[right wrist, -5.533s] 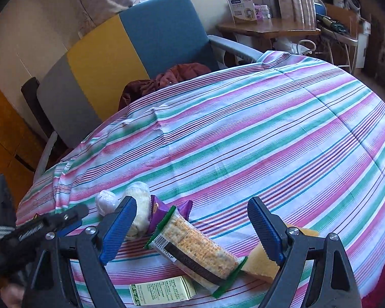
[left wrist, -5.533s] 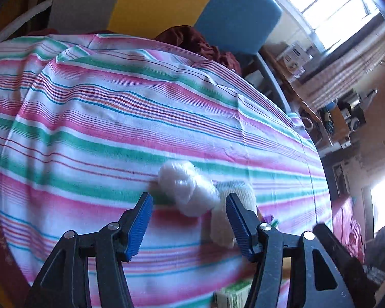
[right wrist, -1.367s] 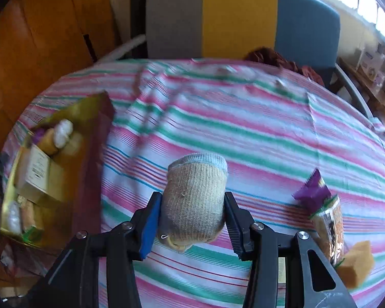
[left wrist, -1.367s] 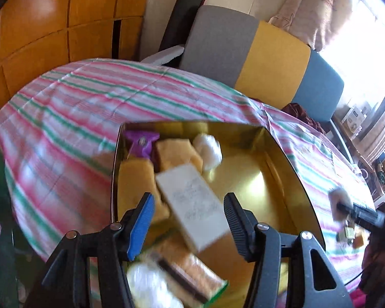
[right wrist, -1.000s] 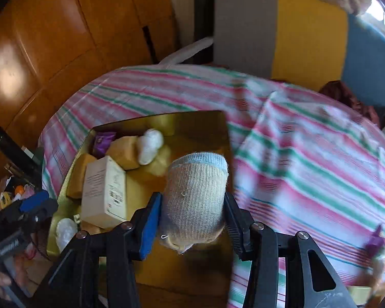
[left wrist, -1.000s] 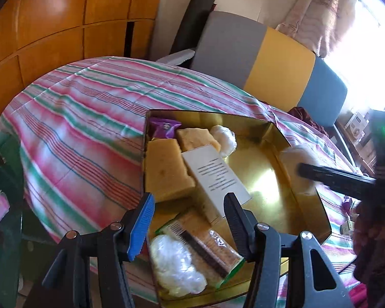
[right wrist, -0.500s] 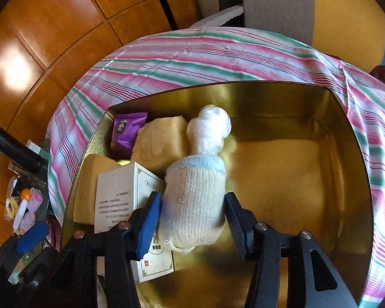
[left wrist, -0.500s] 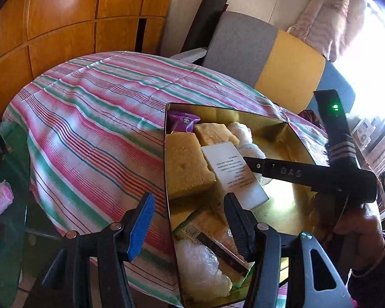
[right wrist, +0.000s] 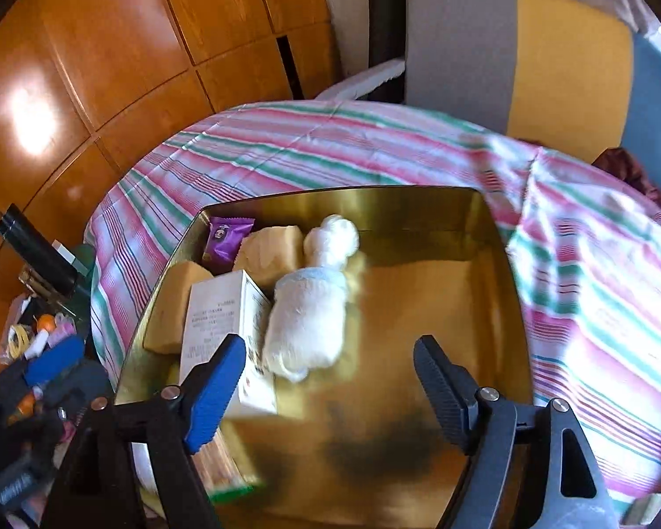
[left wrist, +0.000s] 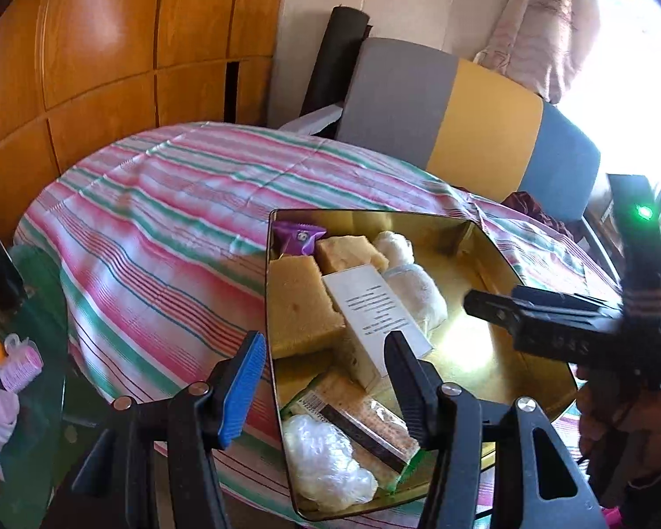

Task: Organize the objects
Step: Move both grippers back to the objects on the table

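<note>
A rolled beige sock (right wrist: 308, 322) lies in the gold tray (right wrist: 502, 264), beside a white box (right wrist: 216, 322) and below a white wrapped ball (right wrist: 335, 236). My right gripper (right wrist: 330, 352) hovers just short of the sock; its jaws are opening and no pad touches it. The left wrist view shows the same sock (left wrist: 414, 291), two yellow sponges (left wrist: 302, 308), a purple packet (left wrist: 297, 238), a cracker pack (left wrist: 361, 423) and a white plastic bundle (left wrist: 321, 471) in the tray (left wrist: 374, 213). My left gripper (left wrist: 324, 352) is open above the tray's near left edge and holds nothing.
The tray rests on a round table under a pink and green striped cloth (left wrist: 167, 220). A grey, yellow and blue chair (left wrist: 462, 119) stands behind it, and wooden wall panels (left wrist: 110, 44) lie to the left. Small items sit on a low glass surface (left wrist: 4, 374) at far left.
The right gripper has let go of the sock, which now lies in the tray, and has drawn back a little with its jaws wider. The left gripper stays open over the tray's edge.
</note>
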`<move>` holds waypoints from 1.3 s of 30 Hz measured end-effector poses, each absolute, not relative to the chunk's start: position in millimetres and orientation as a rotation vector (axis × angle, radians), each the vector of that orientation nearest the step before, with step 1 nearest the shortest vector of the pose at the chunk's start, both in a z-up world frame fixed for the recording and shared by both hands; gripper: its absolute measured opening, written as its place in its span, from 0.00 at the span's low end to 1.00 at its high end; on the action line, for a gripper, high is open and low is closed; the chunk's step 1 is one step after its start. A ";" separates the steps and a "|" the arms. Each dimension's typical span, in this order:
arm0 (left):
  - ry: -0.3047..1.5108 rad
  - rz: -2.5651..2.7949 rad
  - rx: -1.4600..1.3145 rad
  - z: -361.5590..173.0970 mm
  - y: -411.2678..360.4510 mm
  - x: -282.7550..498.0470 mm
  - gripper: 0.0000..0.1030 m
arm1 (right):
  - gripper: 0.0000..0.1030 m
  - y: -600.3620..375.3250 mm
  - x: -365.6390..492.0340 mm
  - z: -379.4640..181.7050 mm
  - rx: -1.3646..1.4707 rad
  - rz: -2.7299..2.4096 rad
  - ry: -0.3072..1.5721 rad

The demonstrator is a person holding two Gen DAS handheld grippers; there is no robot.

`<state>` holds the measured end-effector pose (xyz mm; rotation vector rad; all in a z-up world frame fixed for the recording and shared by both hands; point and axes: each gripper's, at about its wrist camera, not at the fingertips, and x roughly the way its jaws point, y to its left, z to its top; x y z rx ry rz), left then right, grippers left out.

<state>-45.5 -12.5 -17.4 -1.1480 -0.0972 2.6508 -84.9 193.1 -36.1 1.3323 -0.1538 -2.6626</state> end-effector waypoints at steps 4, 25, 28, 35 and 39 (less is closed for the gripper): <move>-0.068 2.645 -1.122 -11.9 -5.8 -39.9 0.55 | 0.79 205.4 -61.0 -27.0 1.306 -2.705 -0.123; 0.107 2.467 -1.041 -1.4 73.4 -19.7 0.55 | 0.85 366.4 49.7 2.7 1.368 -3.039 -0.328; 0.145 2.402 -1.032 -3.3 97.4 -18.2 0.55 | 0.86 410.6 77.3 7.1 1.385 -3.136 -0.459; 0.272 2.240 -0.967 -3.6 162.8 -2.1 0.55 | 0.88 512.0 144.0 5.6 1.364 -3.382 -0.951; 0.347 2.116 -0.931 -6.3 205.8 11.8 0.55 | 0.88 547.8 171.6 -10.9 1.277 -3.406 -1.270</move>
